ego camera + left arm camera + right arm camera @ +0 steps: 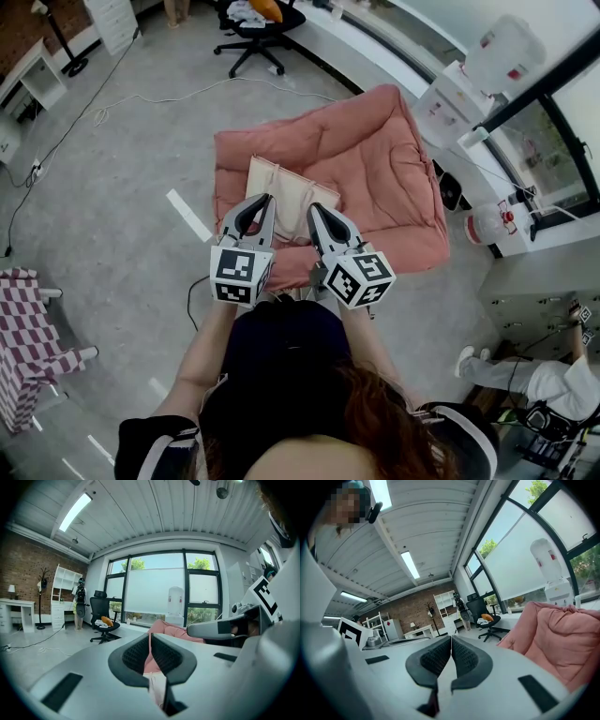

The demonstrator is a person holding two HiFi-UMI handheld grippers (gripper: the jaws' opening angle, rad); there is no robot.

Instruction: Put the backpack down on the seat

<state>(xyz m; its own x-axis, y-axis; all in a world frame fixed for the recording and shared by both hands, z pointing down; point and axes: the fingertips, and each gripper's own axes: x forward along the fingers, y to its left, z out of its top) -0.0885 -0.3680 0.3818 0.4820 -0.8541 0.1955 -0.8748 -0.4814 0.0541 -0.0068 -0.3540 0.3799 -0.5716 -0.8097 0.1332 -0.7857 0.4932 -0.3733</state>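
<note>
The left gripper (263, 200) (150, 638) was clenched, its ribbed black pads all but touching. The right gripper (313, 209) (451, 641) was clenched too, pads pressed together. Both were held side by side, close together and near level. The flat cream fabric backpack (286, 190) lay just ahead of and below the two sets of tips, which overlapped its near edge in the head view. Cream cloth (157, 686) showed through the gap behind the left pads. Whether either claw pinched a strap could not be told. The backpack rested on the pink padded fabric seat (375, 155) (171, 631) (562, 634). Beyond the seat stood a black wheeled office chair (255, 30).
</note>
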